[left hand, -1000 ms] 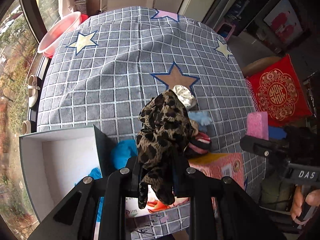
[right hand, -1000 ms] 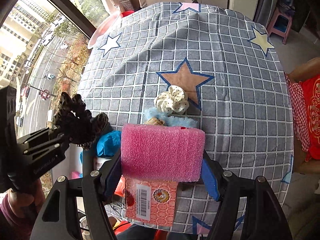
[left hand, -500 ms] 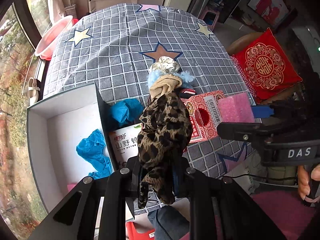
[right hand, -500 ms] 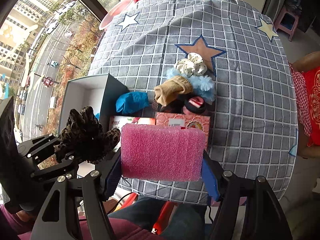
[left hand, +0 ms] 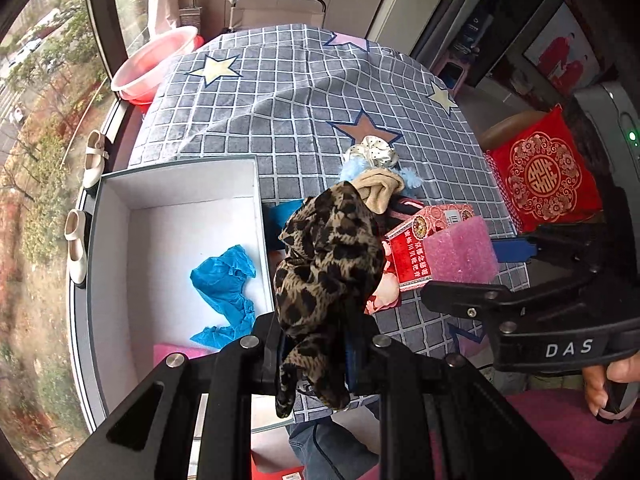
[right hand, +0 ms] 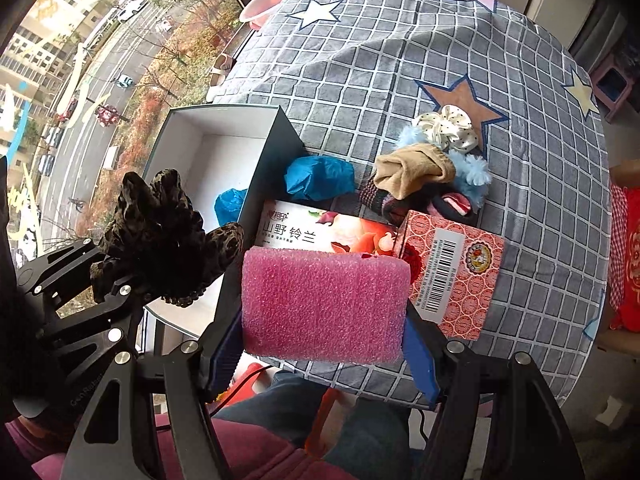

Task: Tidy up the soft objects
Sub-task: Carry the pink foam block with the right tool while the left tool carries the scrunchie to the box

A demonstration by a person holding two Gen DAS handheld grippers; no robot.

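Checked tablecloth [left hand: 280,92]: white box [left hand: 120,184] holds blue cloth [left hand: 226,280]; left fingers [left hand: 276,344] pinch leopard scrunchie [left hand: 328,264], right fingers [right hand: 230,344] clamp pink sponge [right hand: 324,304].

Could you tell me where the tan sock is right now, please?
In the right wrist view the tan sock lies on the table right of centre, atop the pile, beside the blue fluffy item.
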